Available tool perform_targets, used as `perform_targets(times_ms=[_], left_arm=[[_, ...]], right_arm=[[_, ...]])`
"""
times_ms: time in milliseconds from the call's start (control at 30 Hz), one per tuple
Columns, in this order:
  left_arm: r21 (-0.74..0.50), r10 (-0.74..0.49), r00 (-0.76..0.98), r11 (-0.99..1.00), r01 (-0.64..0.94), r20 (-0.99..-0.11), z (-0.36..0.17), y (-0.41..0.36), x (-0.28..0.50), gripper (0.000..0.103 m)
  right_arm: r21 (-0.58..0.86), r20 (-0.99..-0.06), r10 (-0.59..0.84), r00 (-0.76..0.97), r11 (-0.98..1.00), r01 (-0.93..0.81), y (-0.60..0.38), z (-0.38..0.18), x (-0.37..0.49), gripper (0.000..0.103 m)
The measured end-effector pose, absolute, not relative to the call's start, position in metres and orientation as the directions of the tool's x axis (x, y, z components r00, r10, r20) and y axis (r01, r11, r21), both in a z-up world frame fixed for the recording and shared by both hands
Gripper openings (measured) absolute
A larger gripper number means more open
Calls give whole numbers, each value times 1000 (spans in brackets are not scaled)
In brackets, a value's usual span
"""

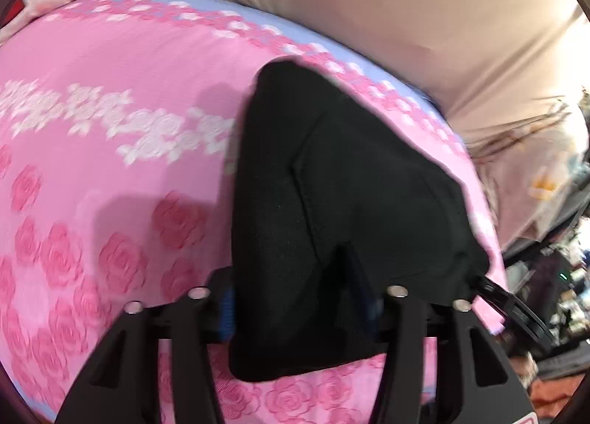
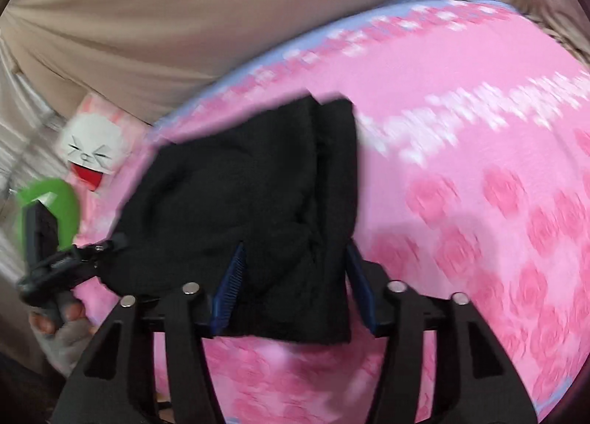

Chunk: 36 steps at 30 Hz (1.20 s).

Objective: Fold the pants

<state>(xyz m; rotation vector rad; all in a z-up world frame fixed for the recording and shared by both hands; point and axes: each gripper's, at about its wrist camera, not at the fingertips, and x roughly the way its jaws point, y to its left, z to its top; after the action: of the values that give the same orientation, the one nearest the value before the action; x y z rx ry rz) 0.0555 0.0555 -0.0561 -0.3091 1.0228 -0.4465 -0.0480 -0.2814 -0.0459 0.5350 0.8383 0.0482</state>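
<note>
The black pants [image 1: 343,202] lie folded into a thick bundle on a pink rose-patterned bedspread [image 1: 110,166]. In the left wrist view my left gripper [image 1: 298,309] has its blue pads either side of the bundle's near edge; the cloth fills the gap and hides the pads. In the right wrist view the pants [image 2: 239,195] also fill the gap of my right gripper [image 2: 295,295], whose blue pads [image 2: 230,287] stand apart around the near edge of the fold. The other gripper [image 2: 70,261] shows at the bundle's left corner, held by a hand.
A beige headboard or cushion [image 1: 368,0] runs along the far side of the bed. A pink pillow with a white cartoon face [image 2: 92,155] lies at the bed's left. Cluttered dark furniture [image 1: 553,276] stands beyond the bed's right edge.
</note>
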Motion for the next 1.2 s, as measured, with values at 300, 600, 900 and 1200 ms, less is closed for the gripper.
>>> perform_targets(times_ms=[300, 600, 900, 1200], left_arm=[[-291, -397, 647, 918, 270, -652, 26, 24, 56, 60], [-172, -248, 481, 965, 197, -841, -45, 2, 149, 64], [-125, -218, 507, 969, 212, -834, -43, 10, 108, 70], [-128, -221, 518, 970, 208, -826, -41, 23, 90, 70]], right_arm=[[304, -582, 168, 796, 953, 21, -252, 32, -1, 22], [345, -696, 155, 701, 928, 137, -278, -14, 38, 21], [304, -712, 143, 688, 946, 118, -257, -23, -10, 24], [288, -722, 150, 676, 953, 96, -254, -24, -36, 22]])
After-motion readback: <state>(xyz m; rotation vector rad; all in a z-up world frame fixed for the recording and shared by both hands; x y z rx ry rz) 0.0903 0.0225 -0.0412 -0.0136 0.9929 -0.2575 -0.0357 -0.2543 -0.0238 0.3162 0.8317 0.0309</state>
